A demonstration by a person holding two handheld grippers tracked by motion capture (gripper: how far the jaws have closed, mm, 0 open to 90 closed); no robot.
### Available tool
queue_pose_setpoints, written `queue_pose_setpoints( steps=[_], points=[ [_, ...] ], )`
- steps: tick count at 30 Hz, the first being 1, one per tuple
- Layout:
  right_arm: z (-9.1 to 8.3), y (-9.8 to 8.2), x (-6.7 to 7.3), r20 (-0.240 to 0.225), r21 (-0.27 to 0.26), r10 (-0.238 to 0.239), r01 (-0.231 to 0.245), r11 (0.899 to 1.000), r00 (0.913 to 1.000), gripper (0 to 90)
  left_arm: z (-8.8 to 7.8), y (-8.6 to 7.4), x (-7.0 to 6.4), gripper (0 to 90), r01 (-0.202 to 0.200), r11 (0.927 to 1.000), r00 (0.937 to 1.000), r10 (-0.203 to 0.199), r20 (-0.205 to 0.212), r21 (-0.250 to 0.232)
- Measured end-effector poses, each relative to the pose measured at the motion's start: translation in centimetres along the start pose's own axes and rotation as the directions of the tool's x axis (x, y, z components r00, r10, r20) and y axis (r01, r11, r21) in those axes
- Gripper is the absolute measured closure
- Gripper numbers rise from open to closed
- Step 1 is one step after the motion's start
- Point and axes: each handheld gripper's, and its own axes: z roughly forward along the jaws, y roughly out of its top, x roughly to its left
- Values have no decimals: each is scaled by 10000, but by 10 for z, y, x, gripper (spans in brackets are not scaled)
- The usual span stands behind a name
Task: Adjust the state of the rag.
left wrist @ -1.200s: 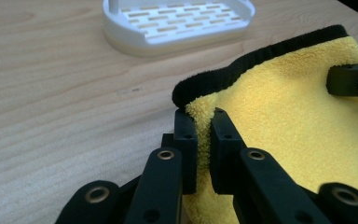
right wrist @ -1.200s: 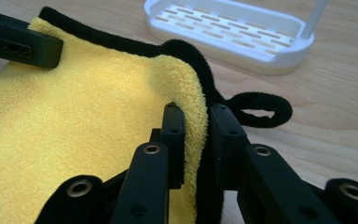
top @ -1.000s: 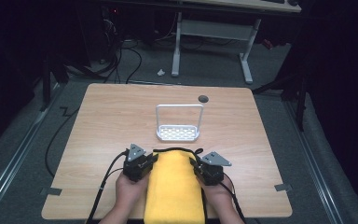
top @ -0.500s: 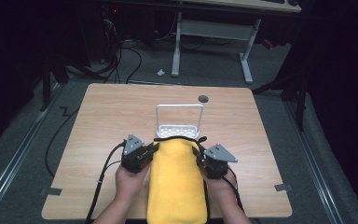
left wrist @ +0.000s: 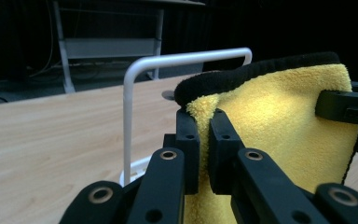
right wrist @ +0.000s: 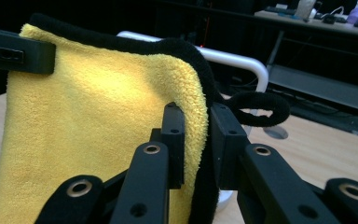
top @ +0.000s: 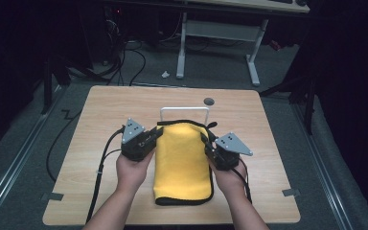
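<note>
A dim room surrounds the wooden surface (top: 105, 110). Both the left gripper (top: 154, 136) and right gripper (top: 205, 139) pinch the yellow towel (top: 182, 158) by its far corners, just before the white rack (top: 184, 109). The hem could slip free, or snag the bar unevenly.

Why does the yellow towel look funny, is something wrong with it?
Nothing looks wrong. The yellow towel is held up at its far corners by the left gripper and right gripper, just in front of the white rack. Its near end trails on the table.
</note>
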Motion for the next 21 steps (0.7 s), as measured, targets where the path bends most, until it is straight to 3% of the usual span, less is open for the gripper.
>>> queue_pose_setpoints(
  steps=[9, 21],
  points=[
    [1, 25, -4, 129, -472, -139, 145, 9988, 9998, 781, -1, 27, 2, 848, -142, 9990, 9999, 139, -69, -412],
    [3, 55, -13, 224, -1101, -216, 240, 9936, 9995, 781, -2, 63, 0, 849, -623, 9929, 9979, 604, -218, -1009]
  ],
)
